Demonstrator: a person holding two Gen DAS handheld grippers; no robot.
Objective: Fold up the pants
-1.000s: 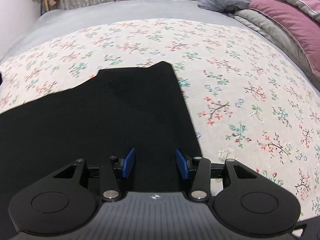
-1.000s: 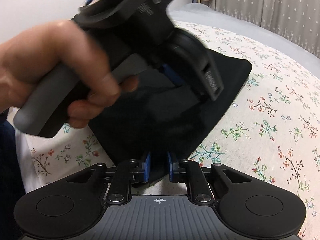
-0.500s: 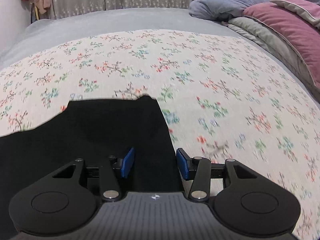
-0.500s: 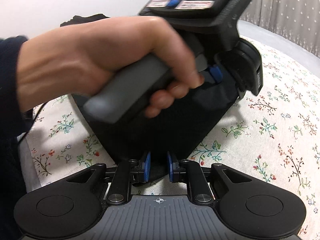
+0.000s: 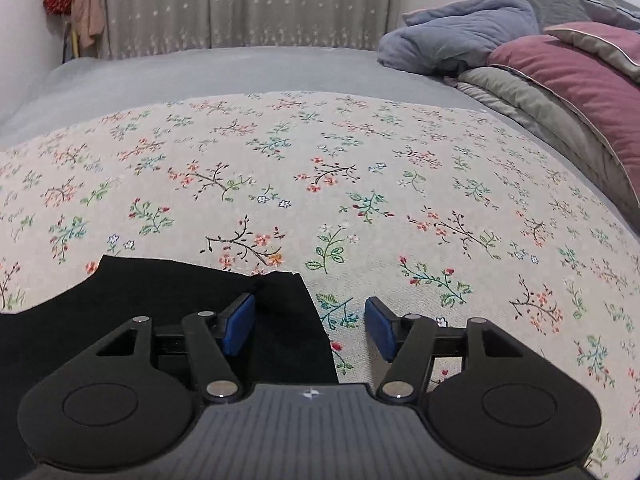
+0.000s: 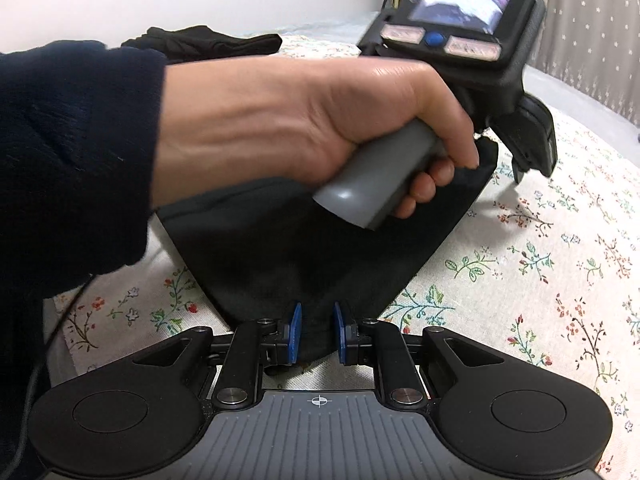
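The black pants [image 5: 168,300] lie flat on a flowered cloth [image 5: 400,200] on the bed. In the left wrist view their far right corner sits between the fingers of my left gripper [image 5: 310,322], which is open and over the corner. In the right wrist view the pants [image 6: 320,248] spread ahead, and my right gripper [image 6: 316,338] is shut on their near edge. The hand holding the left gripper [image 6: 520,132] crosses above the pants and hides their far part.
A blue blanket [image 5: 452,36] and pink and grey pillows [image 5: 572,80] are piled at the far right of the bed. Another dark garment [image 6: 200,40] lies at the bed's far left by the wall. Curtains [image 5: 248,4] hang behind.
My left gripper has slid back and right along the pants to their far right corner and has opened wider. My right gripper has kept its hold on the near edge.
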